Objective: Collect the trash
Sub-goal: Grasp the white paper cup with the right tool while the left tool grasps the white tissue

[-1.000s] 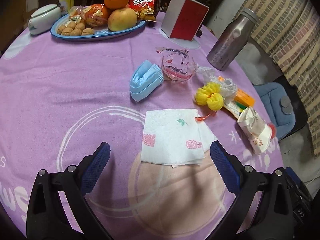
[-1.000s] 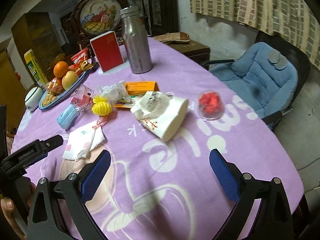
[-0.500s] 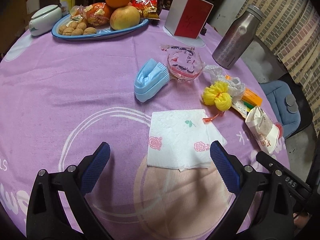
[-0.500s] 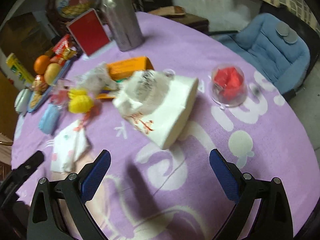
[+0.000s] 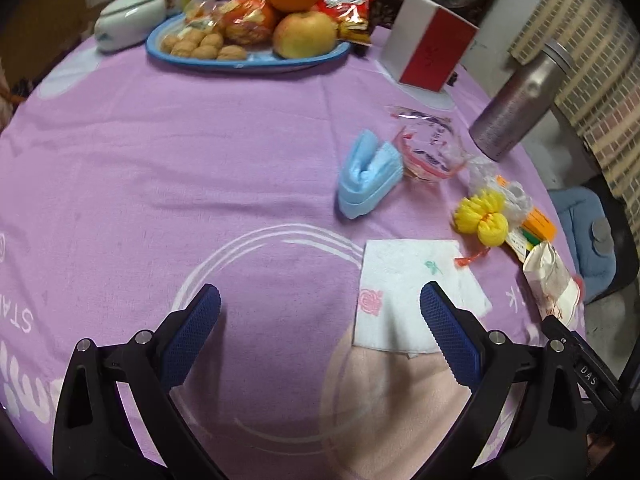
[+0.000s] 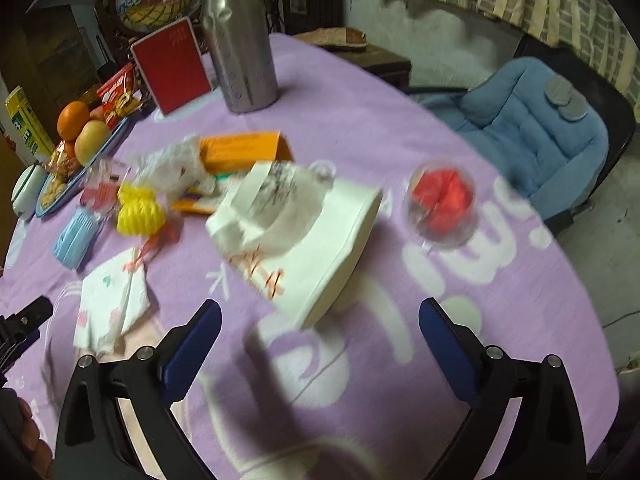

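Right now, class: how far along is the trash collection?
Nothing looks collected yet. Both tools, left and right, are open and empty. The napkin, blue mask, yellow netting and crumpled paper bag all lie on the table.

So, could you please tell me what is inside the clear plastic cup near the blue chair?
The clear plastic cup holds something crumpled and red, filling most of it. Motion blur hides what the red item is.

Round surface (image 5: 200, 152) under purple printed cloth. Far side: blue fruit plate (image 5: 240, 62), white lidded pot (image 5: 130, 20), red-white box (image 5: 430, 54), steel flask (image 5: 516, 100). Right half: blue mask (image 5: 368, 174), flowered napkin (image 5: 412, 288), yellow pompom (image 5: 482, 218), white paper bag (image 6: 304, 236), clear cup with red contents (image 6: 442, 206).
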Available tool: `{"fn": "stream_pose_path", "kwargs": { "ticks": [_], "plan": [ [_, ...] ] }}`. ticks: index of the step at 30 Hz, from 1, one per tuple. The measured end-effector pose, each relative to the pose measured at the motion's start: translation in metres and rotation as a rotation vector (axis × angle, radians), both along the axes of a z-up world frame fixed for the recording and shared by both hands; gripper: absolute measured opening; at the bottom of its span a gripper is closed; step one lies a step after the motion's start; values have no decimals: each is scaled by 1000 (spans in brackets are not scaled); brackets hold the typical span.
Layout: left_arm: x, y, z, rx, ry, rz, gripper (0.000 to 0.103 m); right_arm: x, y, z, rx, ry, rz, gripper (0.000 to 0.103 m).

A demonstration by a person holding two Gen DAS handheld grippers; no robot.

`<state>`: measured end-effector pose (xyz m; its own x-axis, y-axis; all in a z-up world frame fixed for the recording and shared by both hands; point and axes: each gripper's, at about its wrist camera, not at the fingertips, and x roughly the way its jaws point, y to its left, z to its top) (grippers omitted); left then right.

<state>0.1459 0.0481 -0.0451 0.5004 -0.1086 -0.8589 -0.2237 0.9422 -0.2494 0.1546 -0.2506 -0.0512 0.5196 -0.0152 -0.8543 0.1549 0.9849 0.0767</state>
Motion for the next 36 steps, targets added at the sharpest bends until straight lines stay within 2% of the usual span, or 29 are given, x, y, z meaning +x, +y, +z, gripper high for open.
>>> {"fn": "stream_pose_path", "kwargs": {
  "ticks": [5,10,12,15,16,17,20,22,24,25,27,28,29,30,31,36],
  "plan": [
    [0,2,2,20,3,17,97,16,10,2,-62,-22,38,97],
    [-1,-2,0,20,17,1,97,21,19,5,-21,-54,57,93],
    [-1,-3,0,26,13,3,97,18,21,8,29,-79,87,82],
    [-2,-5,1,25,10,-3,97,16,23,10,92,-80,131,48],
    [-2,-6,1,24,12,-6,97,16,24,10,120,-75,144,32],
    [-2,-6,0,22,14,-8,97,17,25,8,144,-67,154,25],
    [-2,-7,-1,16,18,-12,97,21,25,3,191,-56,155,22],
    [-1,-6,-2,11,18,-15,97,24,23,0,237,-71,139,24],
    [-1,-6,-2,2,19,-16,97,30,21,-7,327,-58,133,27],
    [-1,-6,-3,-4,20,-17,97,33,21,-9,357,-55,131,32],
    [-1,-5,-3,-19,20,-20,97,37,23,-12,365,-57,124,34],
    [-1,-6,-3,-24,18,-22,97,39,26,-13,357,-56,124,32],
    [0,-7,-3,-32,10,-29,97,40,30,-14,341,-50,134,18],
    [0,-8,-3,-35,5,-36,97,39,32,-13,334,-51,145,14],
    [0,-9,-3,-35,3,-44,97,37,34,-10,349,-64,162,4],
    [2,-22,-4,-36,-15,-101,97,7,36,17,311,-149,204,4]
  ]
}}
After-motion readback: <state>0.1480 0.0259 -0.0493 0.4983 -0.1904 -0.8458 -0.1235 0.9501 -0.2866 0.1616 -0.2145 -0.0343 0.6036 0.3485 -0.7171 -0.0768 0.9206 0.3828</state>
